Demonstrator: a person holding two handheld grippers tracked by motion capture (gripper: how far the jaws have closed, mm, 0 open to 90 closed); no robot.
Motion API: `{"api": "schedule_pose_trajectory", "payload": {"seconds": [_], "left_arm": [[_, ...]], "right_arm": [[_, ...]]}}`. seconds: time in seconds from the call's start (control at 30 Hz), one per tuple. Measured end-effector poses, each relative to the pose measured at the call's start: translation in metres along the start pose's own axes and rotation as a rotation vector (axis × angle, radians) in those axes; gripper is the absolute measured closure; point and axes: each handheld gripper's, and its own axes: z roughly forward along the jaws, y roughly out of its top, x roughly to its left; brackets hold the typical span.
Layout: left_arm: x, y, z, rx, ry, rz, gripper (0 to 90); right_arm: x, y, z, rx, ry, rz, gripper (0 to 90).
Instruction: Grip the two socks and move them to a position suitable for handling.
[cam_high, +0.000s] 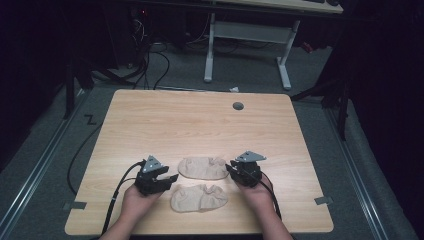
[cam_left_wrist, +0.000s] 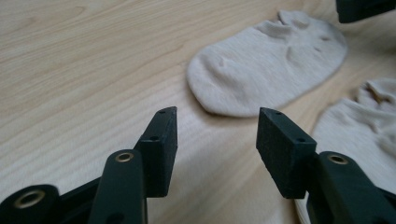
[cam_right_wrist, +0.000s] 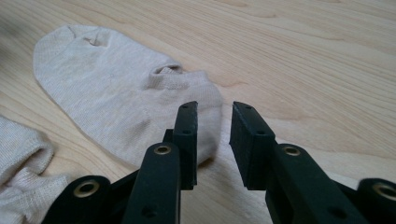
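- Two beige ankle socks lie flat on a light wooden table (cam_high: 150, 120), near the person's edge.
- The far sock (cam_high: 203, 168) lies between the two grippers; the near sock (cam_high: 198, 198) lies just beside it, closer to the person.
- The left gripper (cam_high: 169, 176) hovers just left of the socks, jaws spread wide with nothing between them.
- The right gripper (cam_high: 232, 168) sits at the far sock's right end, jaws parted and empty, beside the sock's edge.

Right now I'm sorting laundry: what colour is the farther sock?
Plain beige, clearest in the left gripper view.
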Motion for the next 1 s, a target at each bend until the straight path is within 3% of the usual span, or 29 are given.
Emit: {"api": "schedule_pose_trajectory", "payload": {"seconds": [0.03, 0.1, 0.23, 0.43, 0.5, 0.73, 1.0], "left_arm": [[0.001, 0.004, 0.007, 0.0, 0.016, -0.009, 48.7], [0.004, 0.008, 0.013, -0.006, 0.003, -0.033, 49.1], [0.006, 0.015, 0.025, -0.001, 0.011, -0.023, 49.0], [0.008, 0.023, 0.044, 0.024, -0.014, -0.041, 51.5], [0.005, 0.023, 0.047, 0.04, 0.003, -0.04, 56.0], [0.001, 0.02, 0.046, 0.04, 0.044, -0.025, 64.4], [0.003, 0.015, 0.041, 0.026, 0.046, -0.029, 82.3]], "right_arm": [[0.001, 0.0, 0.001, 0.0, -0.001, 0.001, 71.9], [0.003, -0.001, 0.003, 0.001, -0.009, 0.015, 72.2], [0.006, -0.001, 0.006, 0.014, -0.026, 0.028, 72.9], [0.006, -0.005, 0.012, 0.047, -0.025, 0.04, 68.8], [0.006, -0.005, 0.013, 0.047, -0.021, 0.042, 66.8], [0.007, -0.006, 0.015, 0.055, -0.013, 0.04, 67.3], [0.011, -0.008, 0.013, 0.054, 0.002, 0.012, 81.7]]}}
